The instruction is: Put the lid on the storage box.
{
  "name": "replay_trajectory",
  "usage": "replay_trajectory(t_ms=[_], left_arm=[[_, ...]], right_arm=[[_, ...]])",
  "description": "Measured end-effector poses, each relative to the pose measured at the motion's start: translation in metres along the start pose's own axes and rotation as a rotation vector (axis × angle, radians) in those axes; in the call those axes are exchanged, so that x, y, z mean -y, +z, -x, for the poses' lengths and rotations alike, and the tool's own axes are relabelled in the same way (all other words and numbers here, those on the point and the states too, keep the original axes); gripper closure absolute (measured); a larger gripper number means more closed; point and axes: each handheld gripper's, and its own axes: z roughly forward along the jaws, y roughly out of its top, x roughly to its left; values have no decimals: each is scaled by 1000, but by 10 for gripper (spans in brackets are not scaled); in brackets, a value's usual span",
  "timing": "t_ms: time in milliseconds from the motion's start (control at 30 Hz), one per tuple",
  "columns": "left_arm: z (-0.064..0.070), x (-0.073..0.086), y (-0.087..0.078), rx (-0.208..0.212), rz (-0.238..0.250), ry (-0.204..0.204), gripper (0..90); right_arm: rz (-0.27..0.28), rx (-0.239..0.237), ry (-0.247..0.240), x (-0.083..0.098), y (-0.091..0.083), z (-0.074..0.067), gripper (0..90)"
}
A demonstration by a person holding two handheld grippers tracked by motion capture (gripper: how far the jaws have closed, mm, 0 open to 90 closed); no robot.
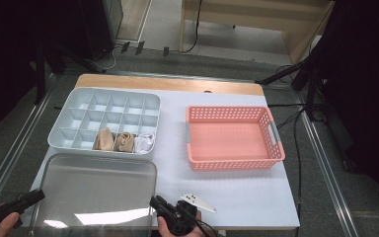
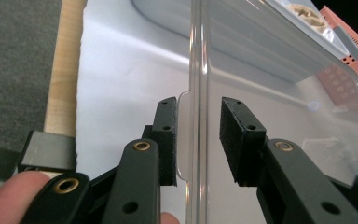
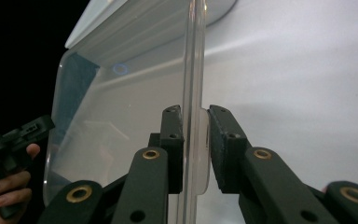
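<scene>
**Clear lid held at both ends**

Right claw (image 3: 196, 144) looks clamped on the clear lid's (image 1: 94, 190) edge tab. Left claw (image 2: 198, 140) straddles the opposite edge, pads apart with a gap on one side. Lid sits at the table's (image 1: 246, 192) near edge, just beside the divided tray (image 1: 79, 106).

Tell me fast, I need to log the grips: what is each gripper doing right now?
Left gripper: open, jaws straddling the clear lid's edge, a gap at one pad.
Right gripper: shut on the clear lid's edge tab.
</scene>
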Motion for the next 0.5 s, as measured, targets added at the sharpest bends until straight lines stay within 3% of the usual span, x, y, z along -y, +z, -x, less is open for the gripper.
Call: replay_trajectory(t_ms=[233, 500], left_arm=[[7, -3, -1, 17, 27, 11, 688], [15, -13, 1, 23, 53, 19, 687]], right_arm=[[36, -8, -14, -7, -9, -5, 781], [78, -17, -71, -23, -12, -12, 783]])
